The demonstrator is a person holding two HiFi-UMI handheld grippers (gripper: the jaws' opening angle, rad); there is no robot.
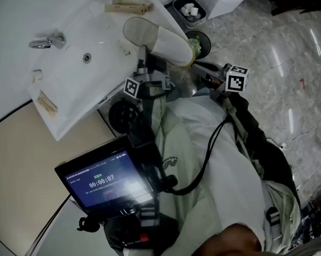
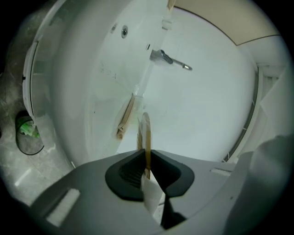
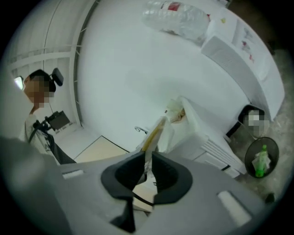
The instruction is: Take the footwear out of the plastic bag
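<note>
jaws of left gripper (image 2: 147, 159) pressed together on thin tan edge of white slipper (image 1: 162, 41). right gripper (image 3: 149, 160) jaws at narrow slit, pinching same slipper's edge. slipper held in air between both, over washbasin (image 1: 79, 80) corner.

L gripper (image 1: 142, 52): upper centre of head view, pointing toward top of frame, L marker cube (image 1: 131, 88) behind it. Jaws closed, pads clamped on thin edge of slipper (image 2: 146, 131).

R gripper (image 1: 194, 66): just right of L gripper, pointing to upper left, R marker cube (image 1: 236, 79) at its rear. Jaws nearly together, pads pinching same slipper edge-on.

Both arms extended fwd. Grippers near each other, tips converging.
</note>
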